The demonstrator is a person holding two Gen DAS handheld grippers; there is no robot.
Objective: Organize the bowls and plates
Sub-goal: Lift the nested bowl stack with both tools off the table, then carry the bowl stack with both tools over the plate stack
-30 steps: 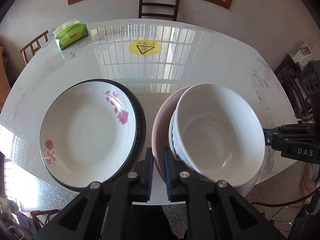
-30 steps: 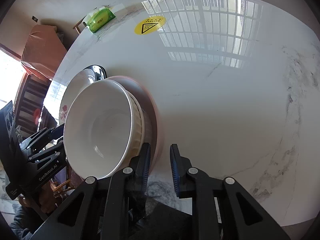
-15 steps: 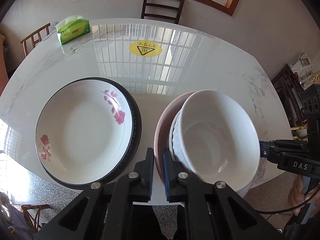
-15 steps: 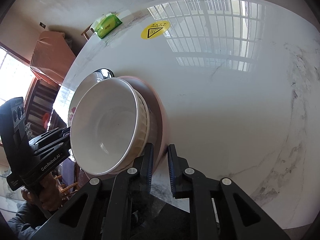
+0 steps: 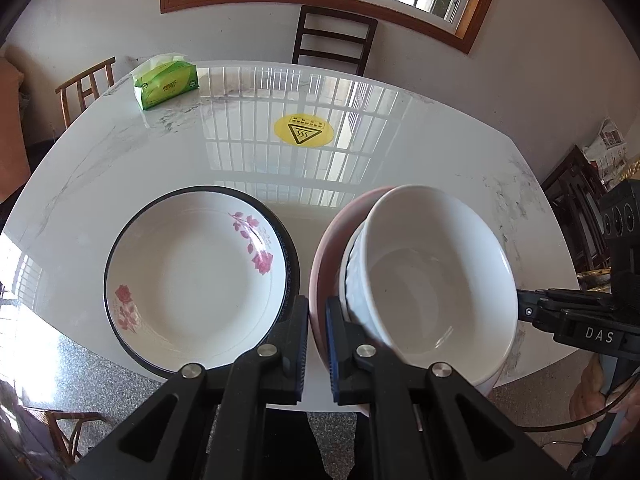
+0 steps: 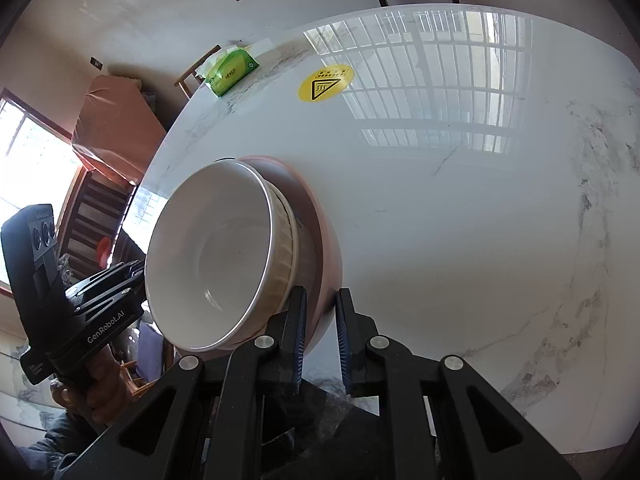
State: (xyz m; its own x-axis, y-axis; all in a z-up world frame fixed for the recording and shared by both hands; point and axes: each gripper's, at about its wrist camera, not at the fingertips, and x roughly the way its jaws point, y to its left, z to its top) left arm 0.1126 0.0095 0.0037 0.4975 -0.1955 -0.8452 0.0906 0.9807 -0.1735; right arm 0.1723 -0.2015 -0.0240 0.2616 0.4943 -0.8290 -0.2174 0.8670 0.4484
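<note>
A stack of bowls hangs above the table: a pink bowl (image 5: 328,252) outermost, a ribbed white bowl (image 5: 354,268) inside it, and a smooth white bowl (image 5: 436,280) on top. My left gripper (image 5: 317,324) is shut on the pink bowl's left rim. My right gripper (image 6: 321,316) is shut on the pink bowl's (image 6: 328,248) opposite rim. The smooth white bowl (image 6: 216,256) and the ribbed bowl (image 6: 286,236) also show in the right wrist view. A white rose-patterned plate (image 5: 196,280) lies on a black plate (image 5: 294,256) on the table at left.
The white marble table (image 5: 400,140) carries a yellow warning sticker (image 5: 304,131) at its middle and a green tissue pack (image 5: 166,85) at the far left. Chairs stand beyond the far edge (image 5: 334,42) and at left (image 5: 86,88). The table's near edge is just below the stack.
Both grippers have lifted the bowl stack higher above the table, still holding its opposite rims. The plates on the table have not moved.
</note>
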